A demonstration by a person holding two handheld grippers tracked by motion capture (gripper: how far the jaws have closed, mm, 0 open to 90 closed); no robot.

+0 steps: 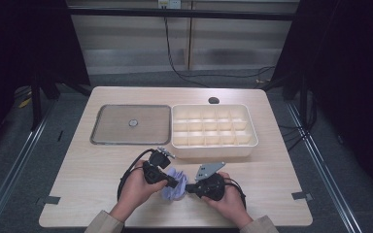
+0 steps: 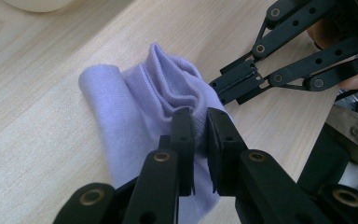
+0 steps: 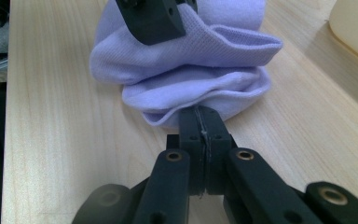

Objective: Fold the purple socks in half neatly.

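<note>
Over on the left of the worktop (image 1: 102, 160), the flat metal tray (image 1: 130, 124) lies at the back with one small round thing at its middle, and nobody is near it. Moving in, the left gripper (image 2: 199, 122) has its fingers (image 2: 183, 130) pinched onto a fold of the lilac sock (image 2: 140, 107), a sliver of cloth between them, barely apart. The sock itself sits bunched on the worktop near the front edge, between the two hands, one end rolled over, the cuff folds piled up in the middle. Now the right gripper (image 3: 200, 122): fingers pressed fully together, nipping the very lip of the sock's lower edge.

So where are we? Both ends are gripped, and the folding or rolling looks about halfway, I'd say: the cloth is gathered but loose, not yet a tidy bundle. Off to the right at the back, the cream divider box (image 1: 252, 141) waits with every cell I can see bare. Judging by that, finishing the bundle and carrying it into a cell is all still to come.
</note>
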